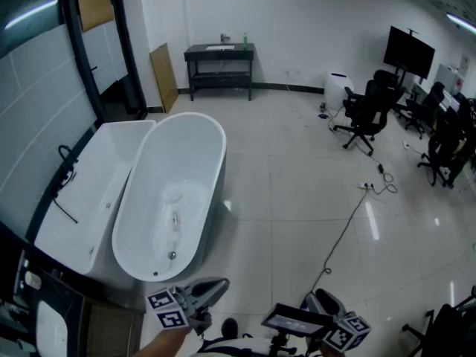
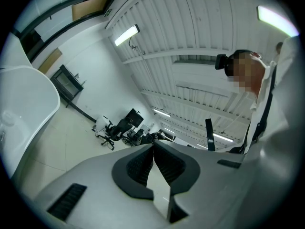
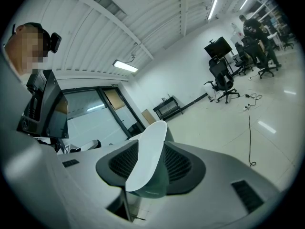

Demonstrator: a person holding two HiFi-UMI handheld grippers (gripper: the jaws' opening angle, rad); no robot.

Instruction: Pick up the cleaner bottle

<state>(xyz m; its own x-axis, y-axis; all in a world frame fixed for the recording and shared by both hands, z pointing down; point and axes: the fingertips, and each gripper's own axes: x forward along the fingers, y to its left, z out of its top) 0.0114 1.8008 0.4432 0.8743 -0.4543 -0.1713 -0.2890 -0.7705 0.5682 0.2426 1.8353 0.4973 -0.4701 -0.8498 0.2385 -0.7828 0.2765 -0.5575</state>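
The likeliest cleaner bottle [image 1: 244, 38] was a small green thing on the dark counter [image 1: 219, 50] against the far wall [image 1: 297, 21], toward that counter's right end. It was too small to show a label or cap, but it appeared to stand upright, its long axis vertical. Both tools were held low at the near edge of the scene, well apart from it, with the floor [image 1: 297, 199] and the right flank of the oval bathtub [image 1: 221, 155] in between.

The left gripper [image 1: 223, 282] had its fingers clenched tip to tip on nothing. The right gripper [image 1: 321, 300] had its fingers released a little, and only the bathtub beyond showed through the gap.

The bottle lay far ahead, almost in line with the left gripper and to the left of the right one, so the left seemed marginally nearer. Neither could reach it from there, so a walk across the room would probably have to come first.
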